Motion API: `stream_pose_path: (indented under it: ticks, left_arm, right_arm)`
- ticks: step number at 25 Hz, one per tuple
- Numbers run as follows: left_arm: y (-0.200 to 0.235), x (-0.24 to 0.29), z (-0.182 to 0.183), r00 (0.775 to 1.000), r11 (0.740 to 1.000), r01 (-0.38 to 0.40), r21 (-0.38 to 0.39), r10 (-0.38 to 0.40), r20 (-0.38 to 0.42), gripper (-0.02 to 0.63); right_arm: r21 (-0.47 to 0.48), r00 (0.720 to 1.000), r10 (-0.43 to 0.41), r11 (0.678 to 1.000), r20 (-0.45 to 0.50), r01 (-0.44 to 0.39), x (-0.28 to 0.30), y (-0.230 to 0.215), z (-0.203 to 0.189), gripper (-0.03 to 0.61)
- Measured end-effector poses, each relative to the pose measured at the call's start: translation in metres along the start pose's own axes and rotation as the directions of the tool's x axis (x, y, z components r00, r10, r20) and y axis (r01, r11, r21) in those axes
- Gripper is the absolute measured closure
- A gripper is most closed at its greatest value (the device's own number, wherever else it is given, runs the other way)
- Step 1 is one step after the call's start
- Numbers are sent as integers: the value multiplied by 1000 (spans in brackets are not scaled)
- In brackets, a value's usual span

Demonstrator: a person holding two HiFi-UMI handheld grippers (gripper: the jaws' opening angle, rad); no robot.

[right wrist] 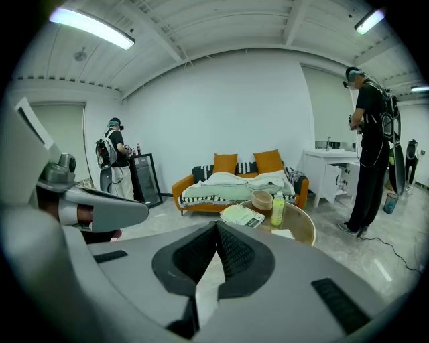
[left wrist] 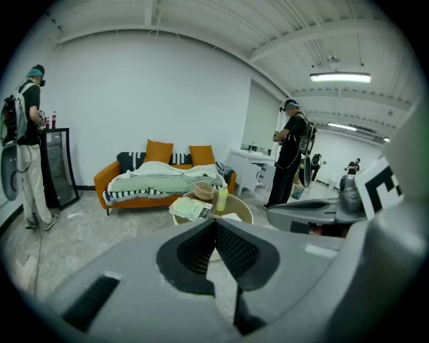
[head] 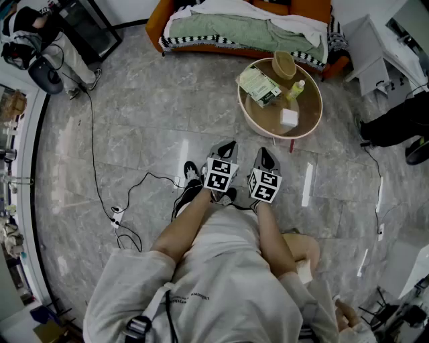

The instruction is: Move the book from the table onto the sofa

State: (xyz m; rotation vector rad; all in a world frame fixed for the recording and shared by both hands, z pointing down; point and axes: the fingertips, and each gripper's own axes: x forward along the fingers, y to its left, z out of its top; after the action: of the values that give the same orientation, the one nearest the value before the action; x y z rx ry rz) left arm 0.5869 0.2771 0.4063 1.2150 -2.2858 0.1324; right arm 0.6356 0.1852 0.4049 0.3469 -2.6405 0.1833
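Looking down from the head view, we hold the left claw (head: 227,145) and the right claw (head: 265,153) side by side and close together, both tilted downward over the grey floor (head: 134,134). In the left gripper view the ribbed pads (left wrist: 234,251) meet at their tips with nothing caught between them. The right gripper view shows the same: its pads (right wrist: 231,249) are pressed together and empty. So both claws are fully closed and hold nothing.

Straight ahead of both claws, well apart from their tips, stands the round table (head: 315,120). The book (head: 259,86) lies flat on the tabletop, on the side left of the claws' line. It seems to reach the rim there, though we cannot tell whether it overhangs. Just right of the book are a tan bowl (head: 284,64) and an upright yellow-green bottle (head: 295,89). A small white block (head: 289,118) sits on the part of the tabletop nearest the claws.

Beyond the table, farther from the claws, is the orange sofa (head: 157,20), draped with a green blanket (head: 221,30). A black cable (head: 100,187) trails over the floor to the left of the left claw. Far off to the left a person (left wrist: 27,147) stands by a dark cabinet (left wrist: 57,167), and another person (right wrist: 369,147) stands to the right of the right claw.
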Motion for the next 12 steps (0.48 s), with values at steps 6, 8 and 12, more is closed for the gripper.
stream_pose_path:
  ticks: [6,8,12]
  left_arm:
    - [10,-2,-3,1000,1000,-14,4,14,10,605]
    - [14,-5,-4,1000,1000,-25,6,25,10,604]
    - [19,-8,-4,999,999,-37,5,37,26,605]
  right_arm:
    - [14,1000,-23,1000,21,23,-1,-2,-3,572]
    - [7,1000,-13,1000,17,13,-1,4,-5,572]
    - [-8,1000,-5,1000,24,5,0,8,0,572]
